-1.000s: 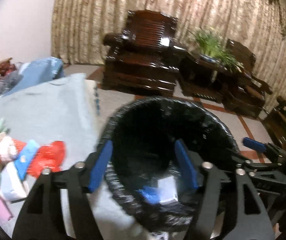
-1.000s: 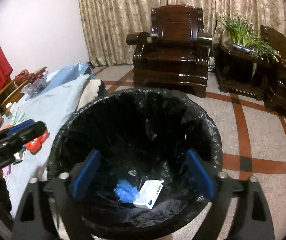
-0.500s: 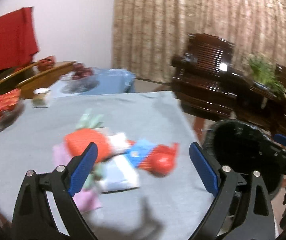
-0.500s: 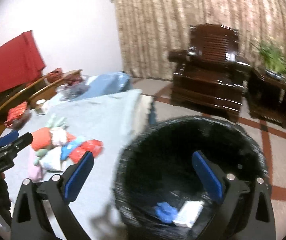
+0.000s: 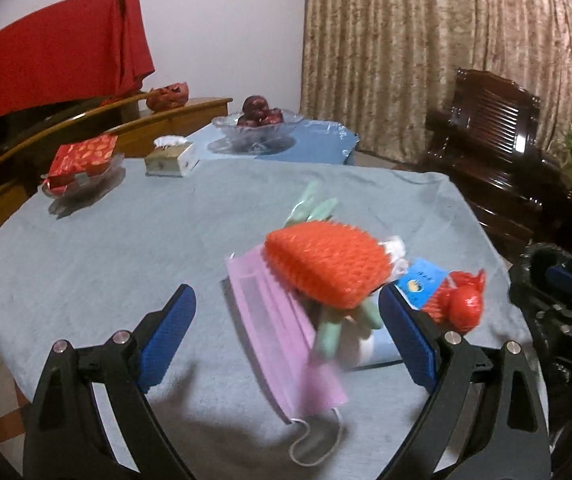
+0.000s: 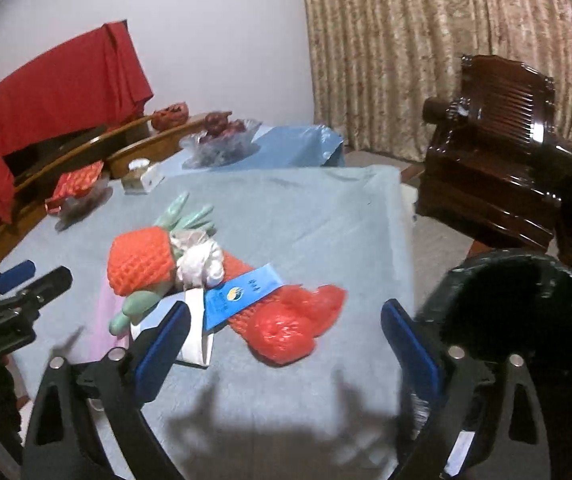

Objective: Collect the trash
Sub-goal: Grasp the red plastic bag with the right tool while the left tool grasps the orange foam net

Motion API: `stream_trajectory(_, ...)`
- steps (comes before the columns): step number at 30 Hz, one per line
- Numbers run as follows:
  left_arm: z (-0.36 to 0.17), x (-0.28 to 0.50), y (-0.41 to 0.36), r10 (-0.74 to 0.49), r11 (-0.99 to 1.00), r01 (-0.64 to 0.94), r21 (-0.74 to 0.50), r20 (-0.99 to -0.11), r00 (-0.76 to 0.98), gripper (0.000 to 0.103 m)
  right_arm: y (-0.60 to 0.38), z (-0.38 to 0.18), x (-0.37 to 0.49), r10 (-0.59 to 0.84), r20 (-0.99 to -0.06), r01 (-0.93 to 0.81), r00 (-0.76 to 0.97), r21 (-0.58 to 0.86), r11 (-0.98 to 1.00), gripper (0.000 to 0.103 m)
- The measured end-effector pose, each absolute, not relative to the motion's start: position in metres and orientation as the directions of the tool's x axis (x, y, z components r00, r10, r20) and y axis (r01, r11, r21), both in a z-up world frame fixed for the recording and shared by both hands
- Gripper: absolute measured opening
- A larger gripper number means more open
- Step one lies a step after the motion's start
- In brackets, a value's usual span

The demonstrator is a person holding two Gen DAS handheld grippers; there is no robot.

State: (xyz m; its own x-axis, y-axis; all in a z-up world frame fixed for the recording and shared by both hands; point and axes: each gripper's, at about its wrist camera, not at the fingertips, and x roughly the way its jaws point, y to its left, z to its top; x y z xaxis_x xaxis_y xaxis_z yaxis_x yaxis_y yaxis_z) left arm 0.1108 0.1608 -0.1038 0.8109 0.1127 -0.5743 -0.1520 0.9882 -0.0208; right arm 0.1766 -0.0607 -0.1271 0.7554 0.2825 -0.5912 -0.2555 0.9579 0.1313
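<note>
A heap of trash lies on the grey-blue tablecloth (image 5: 126, 260): an orange foam net (image 5: 325, 268), a pink face mask (image 5: 278, 332), green foam strips (image 5: 327, 336), a blue card (image 5: 421, 280) and a red mesh bag (image 5: 461, 300). My left gripper (image 5: 286, 320) hangs open over the mask and net, touching nothing. My right gripper (image 6: 286, 312) stands wide above the red mesh bag (image 6: 286, 324), its jaws closing slightly with nothing pressed between them. The black-lined bin (image 6: 525, 304) stands beside the table's right edge.
At the table's far side are a tissue box (image 5: 170, 158), a glass bowl of fruit (image 5: 258, 124) and a red packet on a glass dish (image 5: 82, 160). A dark wooden armchair (image 5: 493, 140) stands right of the table, before the curtain. A red cloth (image 5: 58, 52) hangs at the left.
Both grippers swung left from over the bin to over the trash heap on the table. The left jaws widened. The bin now sits at the right edge of both views.
</note>
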Motion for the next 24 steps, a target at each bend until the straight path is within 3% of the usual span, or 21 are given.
stream_trajectory(14, -0.135, 0.131, 0.154, 0.078, 0.991, -0.128, -0.039, -0.612, 0.787, 0.09, -0.052, -0.18, 0.22, 0.265, -0.702, -0.256, 0.661, 0.121, 0.959, 0.081)
stream_trajectory(17, -0.137, 0.134, 0.15, 0.065, 0.992, -0.115, -0.042, -0.614, 0.787, 0.09, -0.05, -0.186, 0.221, 0.283, -0.716, -0.276, 0.638, 0.131, 0.952, 0.069)
stream_trajectory(19, -0.138, 0.137, 0.147, 0.058, 0.993, -0.106, -0.043, -0.614, 0.787, 0.09, -0.046, -0.189, 0.221, 0.299, -0.728, -0.299, 0.617, 0.135, 0.945, 0.055)
stream_trajectory(24, -0.137, 0.143, 0.139, 0.048, 0.994, -0.096, -0.046, -0.612, 0.789, 0.09, -0.045, -0.185, 0.218, 0.295, -0.728, -0.3, 0.619, 0.128, 0.945, 0.046)
